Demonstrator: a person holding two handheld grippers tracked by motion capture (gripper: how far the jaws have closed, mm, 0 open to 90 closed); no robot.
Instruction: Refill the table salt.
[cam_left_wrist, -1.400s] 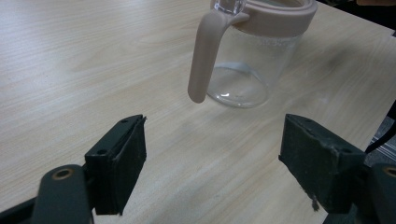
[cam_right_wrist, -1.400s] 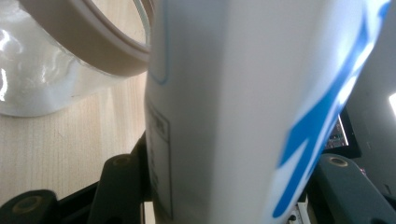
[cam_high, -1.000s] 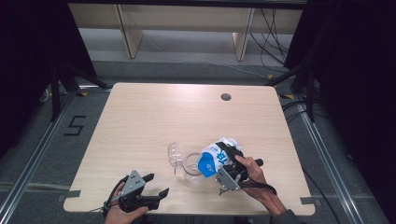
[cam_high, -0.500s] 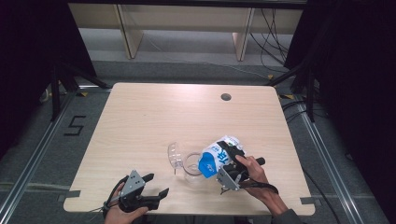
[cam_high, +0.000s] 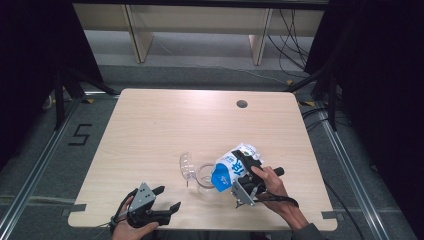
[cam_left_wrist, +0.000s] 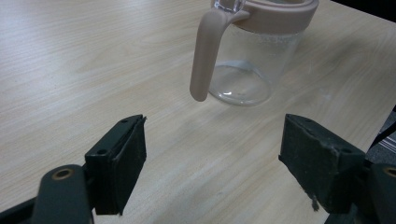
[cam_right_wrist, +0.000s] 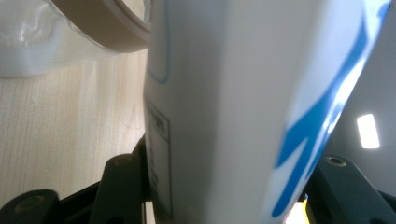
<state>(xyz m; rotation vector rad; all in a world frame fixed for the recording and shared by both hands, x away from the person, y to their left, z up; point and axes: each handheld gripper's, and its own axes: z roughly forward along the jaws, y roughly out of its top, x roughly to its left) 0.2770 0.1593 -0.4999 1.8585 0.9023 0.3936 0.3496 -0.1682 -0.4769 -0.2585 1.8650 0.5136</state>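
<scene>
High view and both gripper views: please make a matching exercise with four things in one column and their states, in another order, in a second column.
1. blue-and-white carton
2. clear glass jug with beige rim and handle
3. left gripper
4. right gripper

a. open, nothing between the jaws
b. tilted over the jug
c. shut on the carton
d. upright on the wooden table

Pairs: 1-b, 2-d, 3-a, 4-c

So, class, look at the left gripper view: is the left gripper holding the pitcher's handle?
No, the left gripper stands open on bare table, with the pitcher's handle ahead of its jaws, untouched.
</scene>
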